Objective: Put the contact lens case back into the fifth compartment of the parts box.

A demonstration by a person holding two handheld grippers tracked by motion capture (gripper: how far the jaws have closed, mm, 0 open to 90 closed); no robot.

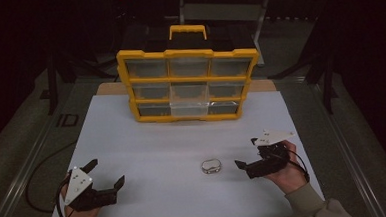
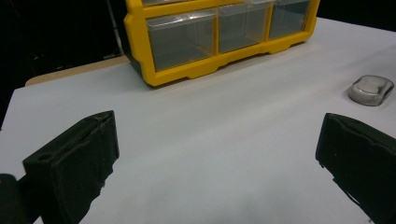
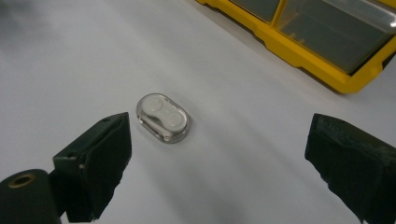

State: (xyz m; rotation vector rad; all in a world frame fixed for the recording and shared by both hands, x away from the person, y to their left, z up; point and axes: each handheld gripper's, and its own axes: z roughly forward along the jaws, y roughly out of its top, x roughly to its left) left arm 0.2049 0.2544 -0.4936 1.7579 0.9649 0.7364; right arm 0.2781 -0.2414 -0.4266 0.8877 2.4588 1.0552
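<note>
A small clear oval case (image 1: 211,166) with two round wells lies flat on the white table (image 1: 148,146), right of centre. In the right gripper view the case (image 3: 163,117) rests just ahead of the left jaw. My right gripper (image 1: 247,153) is open, a short way to the right of the case, held by a hand. My left gripper (image 1: 106,173) is open at the near left, nothing between its jaws. In the left gripper view the case (image 2: 371,90) sits far right. A yellow drawer organiser (image 1: 188,82) with clear drawers stands upright at the back.
The organiser (image 2: 210,37) has three rows of clear drawers and a handle (image 1: 188,30) on top; the middle bottom drawer looks slightly pulled out. Its yellow corner (image 3: 327,60) is in the right gripper view. Dark floor and metal rails surround the table.
</note>
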